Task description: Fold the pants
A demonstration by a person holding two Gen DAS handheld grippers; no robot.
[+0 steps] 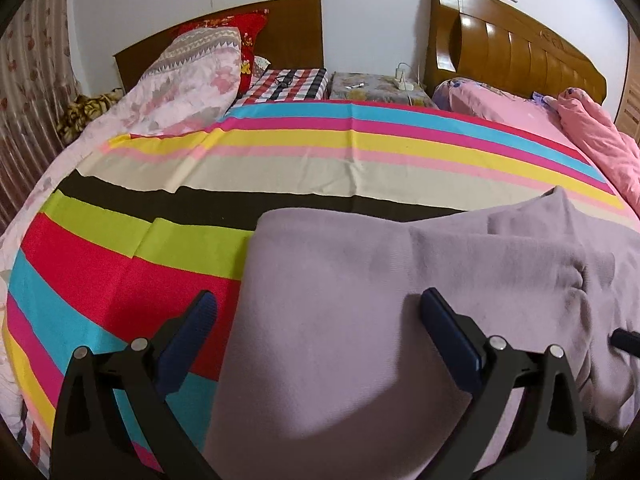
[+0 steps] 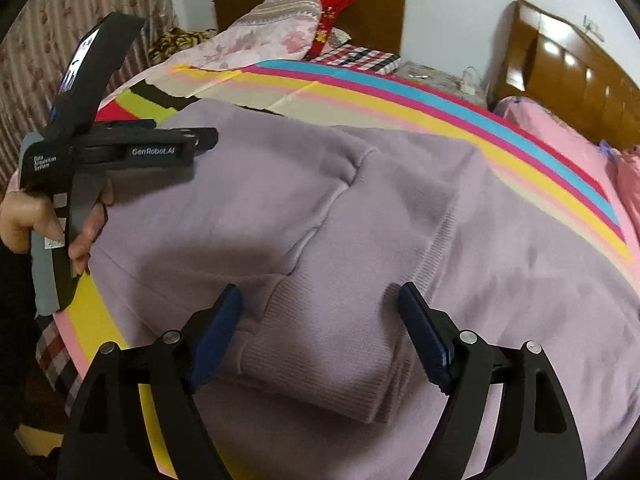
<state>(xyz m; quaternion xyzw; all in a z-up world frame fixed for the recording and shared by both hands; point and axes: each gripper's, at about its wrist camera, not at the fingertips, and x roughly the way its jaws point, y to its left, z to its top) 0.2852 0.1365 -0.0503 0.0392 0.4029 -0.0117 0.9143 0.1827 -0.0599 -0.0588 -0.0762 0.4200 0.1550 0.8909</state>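
Lilac fleece pants [image 1: 360, 280] lie on a striped bedsheet, partly folded over themselves. In the right wrist view the pants [image 2: 320, 208] fill the middle, with a ribbed cuff [image 2: 320, 364] lying nearest me. My left gripper [image 1: 318, 308] is open and empty, its jaws straddling the left edge of the pants just above the cloth. My right gripper [image 2: 320, 304] is open and empty, hovering over the ribbed cuff. The left gripper also shows from the side in the right wrist view [image 2: 184, 140], held by a hand over the pants' left part.
The striped sheet [image 1: 280, 152] covers the bed. A floral quilt [image 1: 192, 80] and red pillow [image 1: 248, 32] lie at the head. A pink quilt [image 1: 592, 136] lies on the second bed at right. A nightstand [image 1: 376, 88] with a power strip stands between the headboards.
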